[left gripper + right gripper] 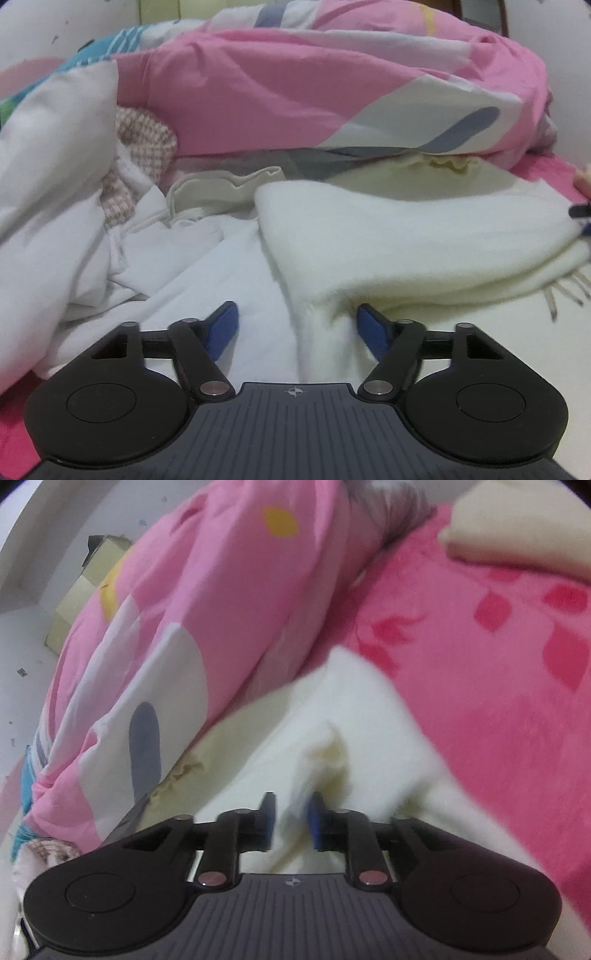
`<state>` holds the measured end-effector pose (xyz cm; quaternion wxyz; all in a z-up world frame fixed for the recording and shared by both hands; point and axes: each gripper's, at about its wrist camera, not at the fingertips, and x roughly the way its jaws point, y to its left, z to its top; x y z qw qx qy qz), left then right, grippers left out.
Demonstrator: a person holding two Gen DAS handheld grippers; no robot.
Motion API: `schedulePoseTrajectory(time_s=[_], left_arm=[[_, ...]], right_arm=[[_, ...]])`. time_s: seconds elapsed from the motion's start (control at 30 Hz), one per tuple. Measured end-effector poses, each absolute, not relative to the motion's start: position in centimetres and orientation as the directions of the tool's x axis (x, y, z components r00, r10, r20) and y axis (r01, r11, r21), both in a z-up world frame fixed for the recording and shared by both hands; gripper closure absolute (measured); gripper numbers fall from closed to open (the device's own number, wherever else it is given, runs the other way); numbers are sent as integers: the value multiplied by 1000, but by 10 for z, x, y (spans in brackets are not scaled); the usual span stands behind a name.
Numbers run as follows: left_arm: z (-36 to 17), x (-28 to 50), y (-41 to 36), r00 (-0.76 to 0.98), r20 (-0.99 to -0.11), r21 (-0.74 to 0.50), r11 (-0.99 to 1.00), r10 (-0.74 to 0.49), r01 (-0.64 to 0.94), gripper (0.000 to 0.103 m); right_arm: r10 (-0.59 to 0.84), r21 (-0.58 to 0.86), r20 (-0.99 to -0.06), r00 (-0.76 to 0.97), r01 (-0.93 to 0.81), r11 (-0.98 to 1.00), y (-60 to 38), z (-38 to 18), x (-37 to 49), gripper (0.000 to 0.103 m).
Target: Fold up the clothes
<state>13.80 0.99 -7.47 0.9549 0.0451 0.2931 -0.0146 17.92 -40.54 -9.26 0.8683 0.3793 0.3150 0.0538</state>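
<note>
Left gripper (pixel 297 330): jaws apart, a ridge of the cream scarf (pixel 424 236) running between them, pads not visibly pressing on it. Right gripper (pixel 291 821): jaws narrow, a pinched fold of the same scarf between the pads (pixel 317 823), apparently gripped, though blur hides the contact.

Scarf lying on the bed in front of the quilt (pixel 295 92), seemingly doubled over once, with a fringe (pixel 565 295) at its near right edge. Still rumpled; fold judged begun, not finished. Edges to be lined up and flattened yet.

Left of the scarf, a heap of white cloth (pixel 55 203) and a checked piece (pixel 144 136), unfolded. Right of the scarf, pink blanket (pixel 498 701). Most of the task probably still ahead.
</note>
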Motion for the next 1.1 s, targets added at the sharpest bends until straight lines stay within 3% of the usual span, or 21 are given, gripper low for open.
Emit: schedulePoseTrajectory(time_s=[0.07,0.13,0.17,0.2,0.23,0.37,0.53,0.67,0.87,1.0,1.1], left_arm=[[-78,140,8,830,-558,83,995,1,54,50],[-79,140,4,836,-549,100,993,0,65,61],[-79,139,1,838,-545,111,991,0,73,72],[-79,138,-3,840,-543,124,989,-2,82,78],[-79,137,-7,843,-538,147,986,8,84,79],[-78,134,-22,851,-522,251,963,48,100,80],[-84,130,-40,854,-514,368,919,76,139,77],[-84,131,-40,850,-521,371,918,80,141,77],[-85,131,-41,848,-524,371,918,82,141,77],[-90,131,-41,842,-534,370,917,79,149,76],[-91,132,-41,842,-534,375,914,77,154,76]], right_arm=[[339,687,-512,789,139,714,-403,-95,183,75],[340,679,-515,787,133,722,-400,-96,189,75],[334,670,-515,790,128,731,-397,-95,190,78],[325,658,-514,793,122,743,-395,-93,192,87],[317,645,-514,797,116,755,-392,-92,193,95],[275,625,-424,863,59,778,-392,-70,181,96],[215,584,-447,868,101,806,-408,-76,178,96],[215,603,-486,847,147,784,-420,-93,183,96],[231,594,-402,886,60,802,-417,-63,188,96],[223,595,-505,834,149,790,-430,-96,202,97],[257,652,-496,830,160,741,-440,-108,202,97]])
